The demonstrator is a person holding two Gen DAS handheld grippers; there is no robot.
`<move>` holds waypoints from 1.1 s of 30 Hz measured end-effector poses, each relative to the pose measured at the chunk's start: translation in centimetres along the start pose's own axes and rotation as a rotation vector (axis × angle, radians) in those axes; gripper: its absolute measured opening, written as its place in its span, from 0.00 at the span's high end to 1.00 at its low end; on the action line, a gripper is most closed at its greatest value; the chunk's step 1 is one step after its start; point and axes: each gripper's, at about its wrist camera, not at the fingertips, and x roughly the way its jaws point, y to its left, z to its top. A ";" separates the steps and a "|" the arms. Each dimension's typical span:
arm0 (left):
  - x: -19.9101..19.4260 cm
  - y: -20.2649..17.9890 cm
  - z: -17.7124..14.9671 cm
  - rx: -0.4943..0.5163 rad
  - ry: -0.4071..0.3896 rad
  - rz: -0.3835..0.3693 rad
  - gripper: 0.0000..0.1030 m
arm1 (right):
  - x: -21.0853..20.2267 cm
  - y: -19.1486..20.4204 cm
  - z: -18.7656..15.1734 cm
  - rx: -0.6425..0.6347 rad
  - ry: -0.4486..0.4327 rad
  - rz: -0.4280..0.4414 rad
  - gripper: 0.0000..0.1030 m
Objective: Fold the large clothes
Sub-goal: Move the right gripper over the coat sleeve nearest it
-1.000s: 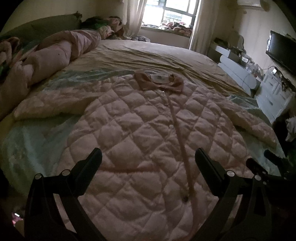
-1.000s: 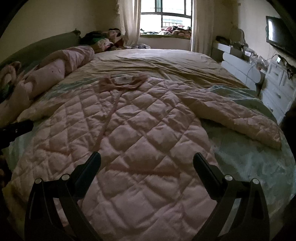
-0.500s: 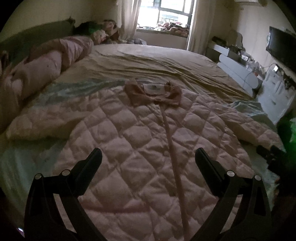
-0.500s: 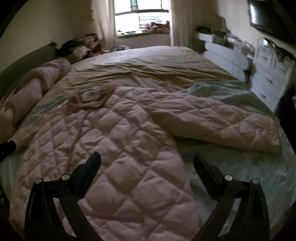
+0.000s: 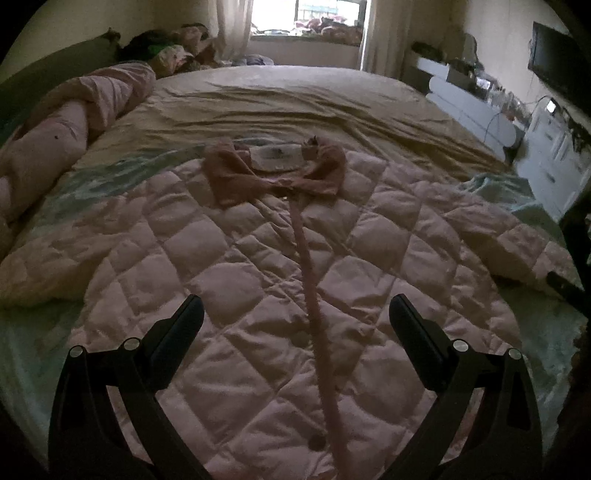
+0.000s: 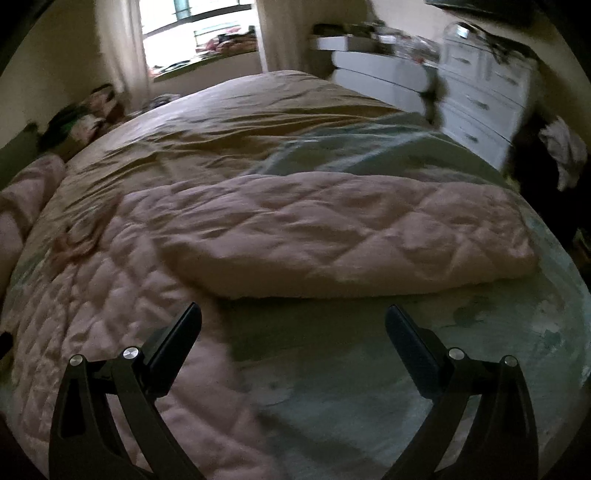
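Note:
A pink quilted coat [image 5: 258, 280] lies spread flat on the bed, front up, with its darker pink collar [image 5: 273, 173] at the far end and a button strip running down its middle. My left gripper [image 5: 295, 325] hovers open over the coat's lower front, empty. In the right wrist view the coat's right sleeve [image 6: 347, 243] stretches out sideways across the bed. My right gripper [image 6: 293, 332] is open just short of that sleeve, above the pale green sheet [image 6: 369, 387], holding nothing.
A rolled pink duvet [image 5: 66, 129] lies along the bed's left side. Tan bedding [image 5: 295, 99] covers the far half. A white dresser [image 6: 480, 99] and a low white cabinet [image 6: 376, 74] stand right of the bed, with a window [image 5: 310, 18] behind.
My left gripper has swung to centre on the coat's button strip. My right gripper has turned right, from the coat's body to the outstretched right sleeve. Both stayed open.

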 end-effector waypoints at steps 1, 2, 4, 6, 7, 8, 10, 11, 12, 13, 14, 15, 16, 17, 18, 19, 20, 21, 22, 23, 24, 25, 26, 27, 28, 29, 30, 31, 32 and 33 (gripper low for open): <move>0.3 -0.2 0.0 0.001 0.007 -0.004 0.09 | 0.2 -0.8 0.1 0.017 0.003 -0.015 0.04; 0.8 -0.4 0.0 0.002 0.011 -0.010 0.09 | 0.5 -1.6 0.1 0.036 0.007 -0.015 0.04; 1.4 -0.9 0.0 0.013 0.018 -0.008 0.09 | 1.1 -3.4 0.3 0.079 0.024 -0.027 0.04; 2.0 -1.4 -0.1 0.019 0.029 -0.009 0.09 | 1.8 -5.3 0.3 0.130 0.048 -0.038 0.04; 2.3 -1.6 -0.2 0.020 0.034 -0.014 0.09 | 2.0 -5.8 0.2 0.142 0.052 -0.046 0.04; 2.6 -1.8 -0.1 0.022 0.039 -0.019 0.09 | 2.3 -6.7 0.2 0.161 0.061 -0.057 0.04; 3.3 -2.4 -0.2 0.034 0.047 -0.025 0.09 | 2.8 -8.2 0.1 0.207 0.076 -0.060 0.04; 3.6 -2.8 -0.2 0.043 0.050 -0.025 0.09 | 3.1 -8.9 0.0 0.232 0.086 -0.061 0.04; 4.0 -3.2 -0.2 0.052 0.052 -0.028 0.09 | 3.4 -9.7 -0.1 0.256 0.093 -0.066 0.04; 4.2 -3.5 -0.3 0.060 0.053 -0.034 0.09 | 3.6 -10.2 -0.1 0.274 0.094 -0.063 0.04; 4.4 -3.7 -0.3 0.067 0.053 -0.042 0.09 | 3.9 -10.7 -0.1 0.290 0.096 -0.057 0.04; 4.6 -4.0 -0.4 0.071 0.056 -0.055 0.09 | 4.0 -11.1 -0.2 0.302 0.099 -0.061 0.04; 4.6 -4.3 -0.5 0.070 0.057 -0.068 0.09 | 4.3 -11.7 -0.2 0.317 0.100 -0.067 0.04; 4.6 -4.5 -0.5 0.070 0.055 -0.076 0.09 | 4.6 -12.2 -0.1 0.327 0.098 -0.078 0.04; 4.5 -4.8 -0.5 0.074 0.055 -0.079 0.09 | 4.9 -12.7 0.0 0.334 0.099 -0.091 0.04; 4.6 -5.2 -0.4 0.086 0.059 -0.078 0.09 | 5.4 -13.0 0.2 0.345 0.096 -0.085 0.04; 4.6 -5.4 -0.4 0.095 0.061 -0.077 0.09 | 5.7 -13.5 0.3 0.359 0.094 -0.076 0.04; 4.7 -5.7 -0.3 0.104 0.064 -0.075 0.09 | 6.3 -14.2 0.4 0.386 0.101 -0.068 0.04; 4.9 -5.8 -0.2 0.111 0.068 -0.071 0.09 | 6.7 -14.7 0.5 0.407 0.104 -0.067 0.04; 5.1 -5.8 -0.2 0.115 0.072 -0.057 0.09 | 7.1 -15.3 0.6 0.432 0.106 -0.067 0.04; 5.3 -5.8 -0.2 0.114 0.076 -0.044 0.09 | 7.5 -15.8 0.6 0.459 0.108 -0.056 0.04; 5.5 -5.6 -0.2 0.110 0.084 -0.032 0.09 | 8.1 -16.6 0.6 0.497 0.109 -0.038 0.04; 5.6 -5.3 -0.2 0.105 0.085 -0.031 0.09 | 8.7 -17.2 0.7 0.531 0.110 -0.020 0.04; 5.7 -5.1 -0.2 0.100 0.086 -0.028 0.09 | 9.2 -17.8 0.9 0.561 0.107 -0.001 0.04; 5.7 -4.8 -0.2 0.094 0.088 -0.021 0.09 | 9.5 -18.0 1.2 0.564 0.100 0.002 0.04; 5.7 -4.7 -0.2 0.090 0.088 -0.016 0.09 | 9.7 -18.3 1.6 0.565 0.081 0.002 0.04; 5.7 -4.4 -0.1 0.085 0.090 -0.009 0.09 | 9.8 -18.5 1.9 0.569 0.065 0.000 0.04; 5.5 -4.3 0.0 0.080 0.089 -0.009 0.09 | 10.3 -19.0 2.2 0.590 0.058 0.005 0.04; 5.3 -4.1 0.0 0.078 0.084 -0.012 0.09 | 10.6 -19.4 2.4 0.611 0.056 0.009 0.04; 5.2 -4.0 0.1 0.077 0.078 -0.009 0.09 | 10.8 -19.7 2.6 0.622 0.049 0.011 0.04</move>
